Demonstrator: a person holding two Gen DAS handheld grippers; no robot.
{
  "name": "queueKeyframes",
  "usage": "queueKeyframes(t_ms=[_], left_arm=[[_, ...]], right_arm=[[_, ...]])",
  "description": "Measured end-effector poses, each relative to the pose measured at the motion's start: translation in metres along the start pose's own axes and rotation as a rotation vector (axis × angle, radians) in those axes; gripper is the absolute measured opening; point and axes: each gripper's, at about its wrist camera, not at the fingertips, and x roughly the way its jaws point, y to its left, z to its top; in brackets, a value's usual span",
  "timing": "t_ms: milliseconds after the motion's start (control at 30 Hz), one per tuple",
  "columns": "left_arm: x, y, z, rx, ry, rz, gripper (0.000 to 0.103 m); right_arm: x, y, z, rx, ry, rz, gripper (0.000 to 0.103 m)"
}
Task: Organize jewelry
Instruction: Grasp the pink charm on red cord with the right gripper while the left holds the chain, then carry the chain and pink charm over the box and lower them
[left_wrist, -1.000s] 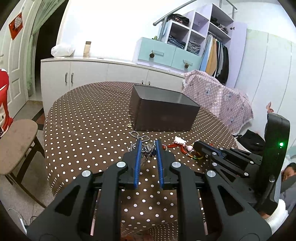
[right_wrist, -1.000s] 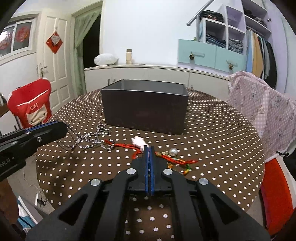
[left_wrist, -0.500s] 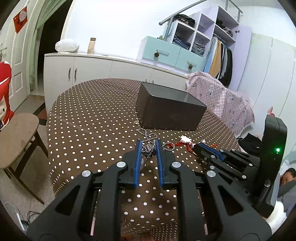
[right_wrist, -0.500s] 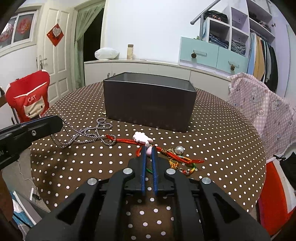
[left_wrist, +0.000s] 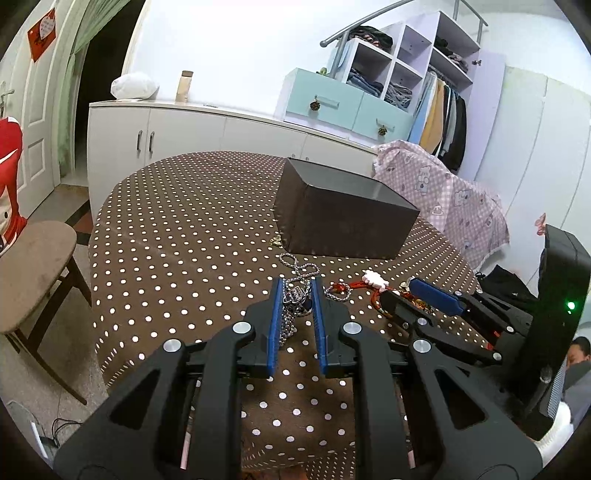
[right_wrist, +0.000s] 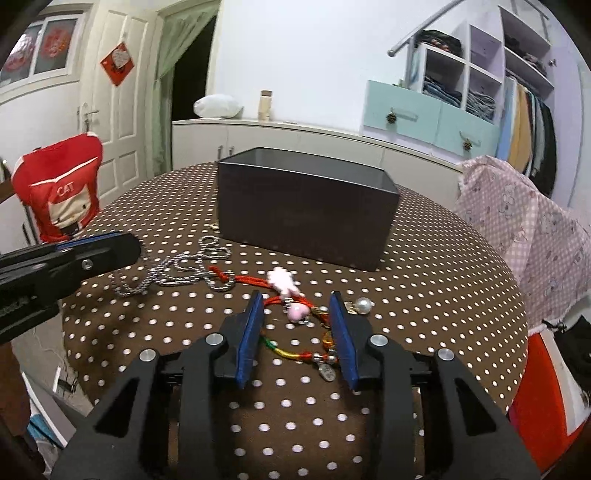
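1. Lying limp on the polka-dot brown surface (left_wrist: 177, 236), the silver metal chain necklace (left_wrist: 293, 295) sat bunched between the left hand-held gripper (left_wrist: 297, 291) pads, slightly parted, not clamped
2. The right hand-held gripper (right_wrist: 297, 306) gaped wide around the red corded charm bracelet (right_wrist: 291, 291), soft and light; pinching its knotted cluster seemed safest
3. The dark rectangular box (right_wrist: 306, 206) stood just behind

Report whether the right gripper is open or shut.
Open: the right gripper shows a wide gap between its blue pads, straddling the red cord bracelet on the table.
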Motion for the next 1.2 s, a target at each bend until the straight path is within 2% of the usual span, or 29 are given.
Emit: queueKeyframes(t_ms=[33, 67, 367, 533, 867, 1200], left_arm=[[0.000, 0.000, 0.000, 0.000, 0.001, 0.000, 0.016], [0.000, 0.000, 0.000, -0.001, 0.002, 0.000, 0.016], [0.003, 0.005, 0.000, -0.026, 0.020, 0.000, 0.016], [0.004, 0.005, 0.000, -0.026, 0.020, 0.004, 0.016], [0.003, 0.001, 0.005, -0.008, 0.006, 0.006, 0.016], [-0.003, -0.014, 0.034, 0.048, -0.064, 0.015, 0.016]], right_arm=[[0.001, 0.001, 0.000, -0.002, 0.005, 0.005, 0.024], [0.001, 0.001, 0.000, 0.003, 0.006, 0.007, 0.021], [0.008, -0.001, 0.000, 0.009, 0.021, 0.008, 0.020], [0.009, -0.003, 0.001, 0.019, 0.026, 0.039, 0.012], [-0.001, -0.011, 0.004, 0.041, 0.003, 0.044, 0.011], [-0.011, -0.032, 0.021, 0.065, -0.058, 0.027, 0.011]])
